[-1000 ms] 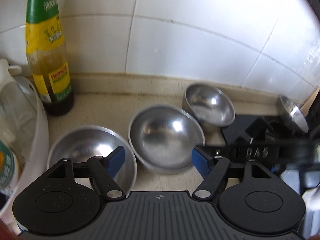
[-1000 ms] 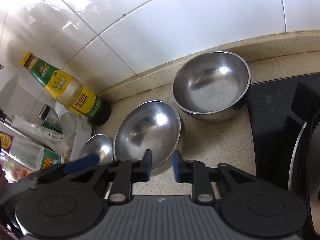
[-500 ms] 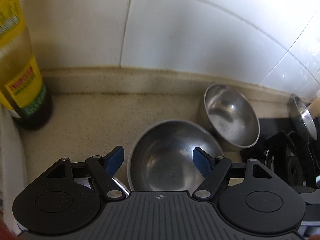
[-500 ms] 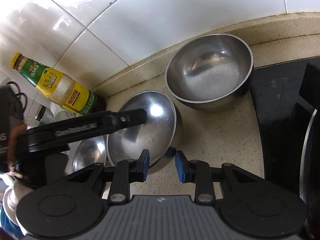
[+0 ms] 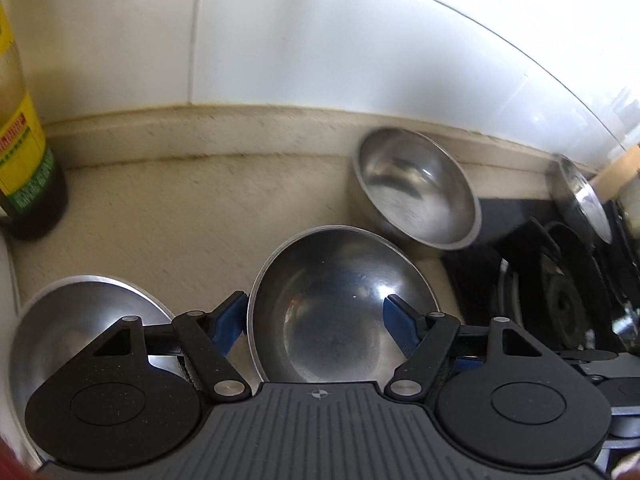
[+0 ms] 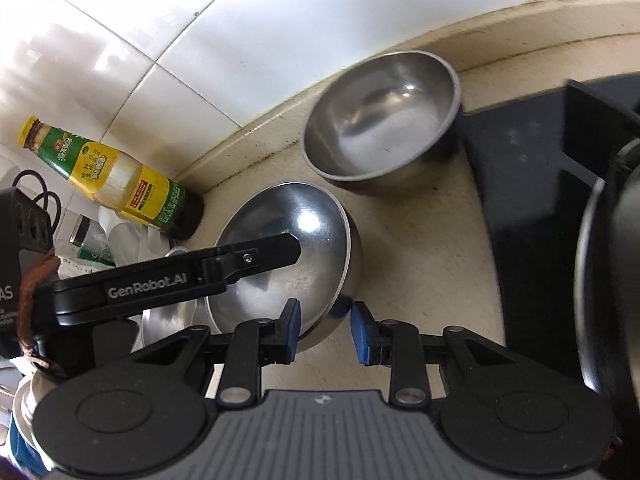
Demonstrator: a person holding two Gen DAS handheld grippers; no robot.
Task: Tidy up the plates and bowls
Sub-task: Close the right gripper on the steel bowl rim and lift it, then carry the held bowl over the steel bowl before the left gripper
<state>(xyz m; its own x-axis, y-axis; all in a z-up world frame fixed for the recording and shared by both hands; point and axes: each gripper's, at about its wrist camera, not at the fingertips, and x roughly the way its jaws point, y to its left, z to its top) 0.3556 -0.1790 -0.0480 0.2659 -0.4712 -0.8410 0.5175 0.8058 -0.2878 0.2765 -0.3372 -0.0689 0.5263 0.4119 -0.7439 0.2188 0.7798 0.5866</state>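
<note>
Three steel bowls stand on the beige counter. The middle bowl (image 5: 332, 308) (image 6: 280, 256) is nearest. My left gripper (image 5: 314, 320) is open, its blue pads on either side of this bowl, one outside the left rim and one over the inside right. My right gripper (image 6: 324, 326) is open with a narrower gap, straddling the bowl's near right rim. The far bowl (image 5: 416, 188) (image 6: 380, 116) sits by the wall. The left bowl (image 5: 80, 320) lies beside the middle one, mostly hidden in the right wrist view.
An oil bottle (image 5: 24, 168) (image 6: 120, 184) stands at the left by the tiled wall. A black stove (image 5: 560, 280) (image 6: 540, 184) with a pot (image 6: 608, 280) lies to the right. Cluttered items (image 6: 100, 240) sit far left.
The left gripper has moved forward and right over the middle bowl. The right gripper has opened wider and closed in on the bowl's rim.
</note>
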